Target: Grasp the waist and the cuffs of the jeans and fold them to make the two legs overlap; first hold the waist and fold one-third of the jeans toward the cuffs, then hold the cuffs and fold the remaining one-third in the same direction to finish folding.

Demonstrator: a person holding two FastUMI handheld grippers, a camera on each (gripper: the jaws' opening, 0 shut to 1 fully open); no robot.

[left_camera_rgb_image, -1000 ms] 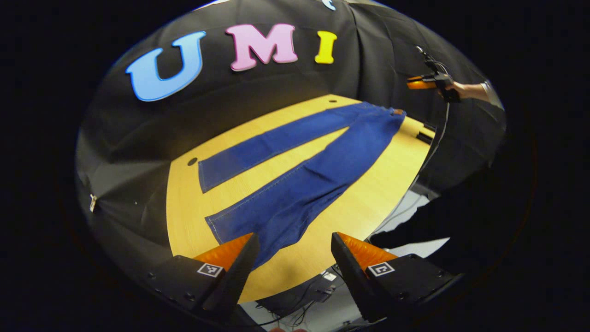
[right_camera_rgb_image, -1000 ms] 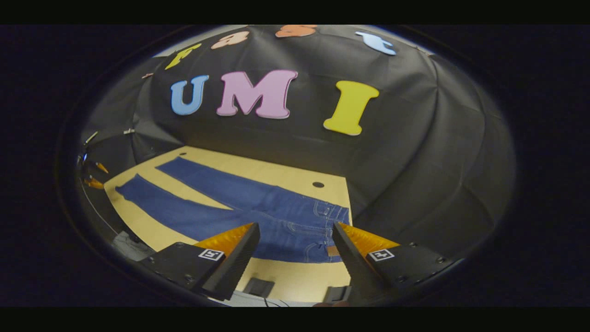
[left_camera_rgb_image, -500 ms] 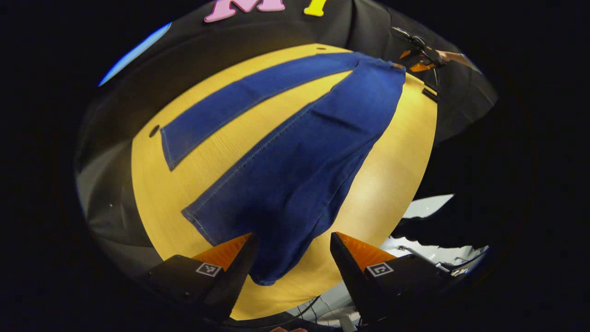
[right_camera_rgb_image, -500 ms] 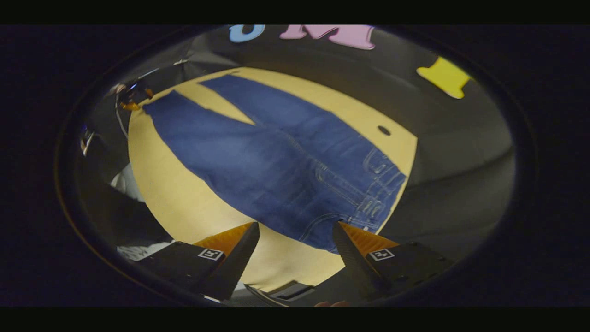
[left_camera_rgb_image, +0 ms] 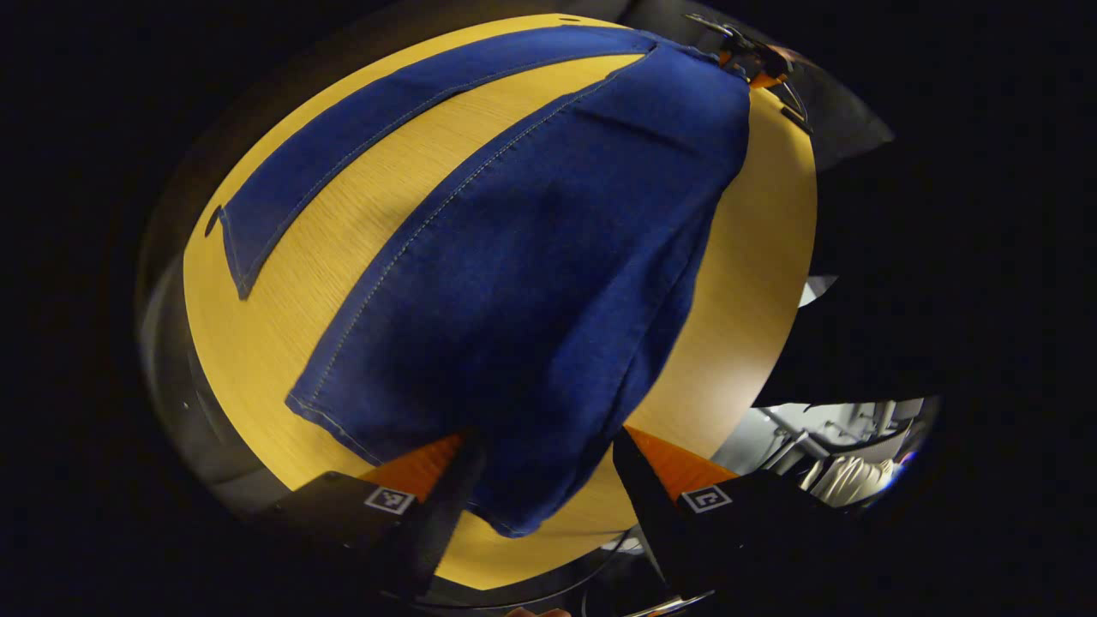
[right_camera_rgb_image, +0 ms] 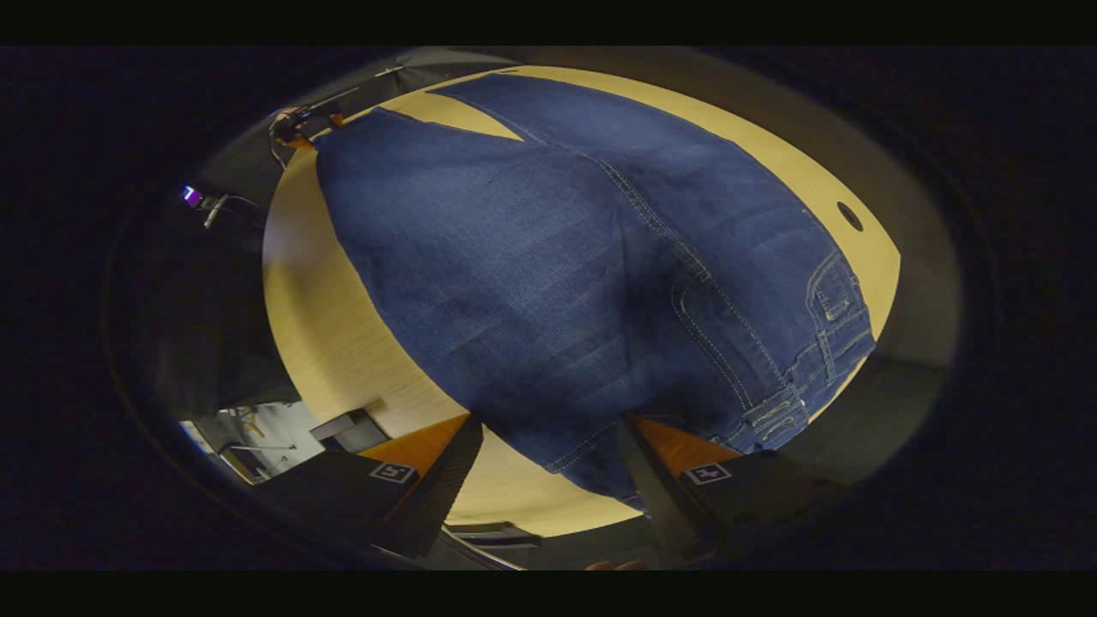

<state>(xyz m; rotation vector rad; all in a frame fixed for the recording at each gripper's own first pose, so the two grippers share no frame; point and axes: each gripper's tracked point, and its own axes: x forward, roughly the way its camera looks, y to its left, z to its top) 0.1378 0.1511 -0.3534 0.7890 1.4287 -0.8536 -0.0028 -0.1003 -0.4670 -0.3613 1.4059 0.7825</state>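
Fingers [left_camera_rgb_image: 638, 480] of left gripper [left_camera_rgb_image: 540, 480] spread apart at bottom centre of left gripper view, straddling the near cuff [left_camera_rgb_image: 506, 514], nothing pinched yet. Same for right gripper [right_camera_rgb_image: 548, 467] at bottom centre of right gripper view: parted either side of the waist [right_camera_rgb_image: 771, 420] corner, not closed on cloth.

Jeans [left_camera_rgb_image: 531, 257] flat on table [left_camera_rgb_image: 283, 343], legs splayed in a V: near leg broad through frame centre, far leg [left_camera_rgb_image: 360, 137] running to upper left of left gripper view. Right gripper also small at top right [left_camera_rgb_image: 754, 60] there, at the waist end.

Probably heavy, limp denim: no stiffness, likely to sag and drag between holds. Thick hems and waistband judged the best grip, stitched edges less prone to slip. Best taken at near cuff corner and near waist corner, bitten deep, lifted together to carry near leg over far leg.
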